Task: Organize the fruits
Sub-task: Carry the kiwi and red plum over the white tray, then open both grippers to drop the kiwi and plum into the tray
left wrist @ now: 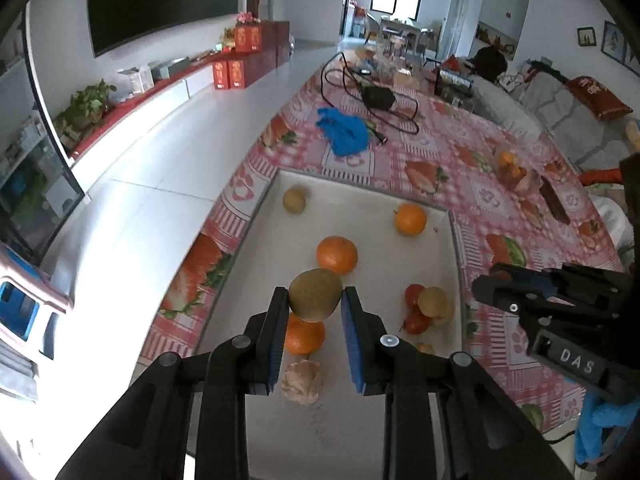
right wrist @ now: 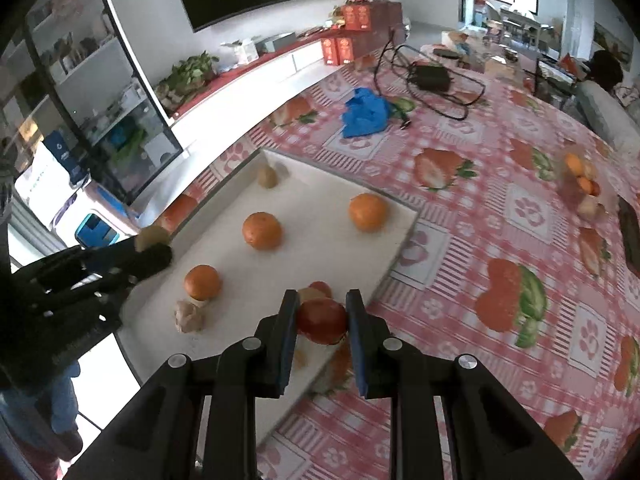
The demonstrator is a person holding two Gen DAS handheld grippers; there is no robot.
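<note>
A white tray (left wrist: 360, 200) lies on the table and holds loose fruit. My left gripper (left wrist: 315, 300) is shut on a green-brown kiwi (left wrist: 315, 294) and holds it above the tray. Below it lie an orange (left wrist: 304, 336) and a peeled citrus (left wrist: 302, 382). Two more oranges (left wrist: 337, 254) (left wrist: 410, 219) and a second kiwi (left wrist: 295, 199) lie farther back. My right gripper (right wrist: 322, 308) is shut on a red tomato (right wrist: 322, 320) near the tray's right edge (right wrist: 400, 248). The left gripper (right wrist: 152, 256) with its kiwi also shows in the right wrist view.
A pink fruit-print cloth (right wrist: 500, 200) covers the table. A blue bag (left wrist: 344, 130) and a black cable with adapter (left wrist: 378, 98) lie beyond the tray. A clear bag of fruit (left wrist: 512, 170) sits at the right. The floor drops off left of the table.
</note>
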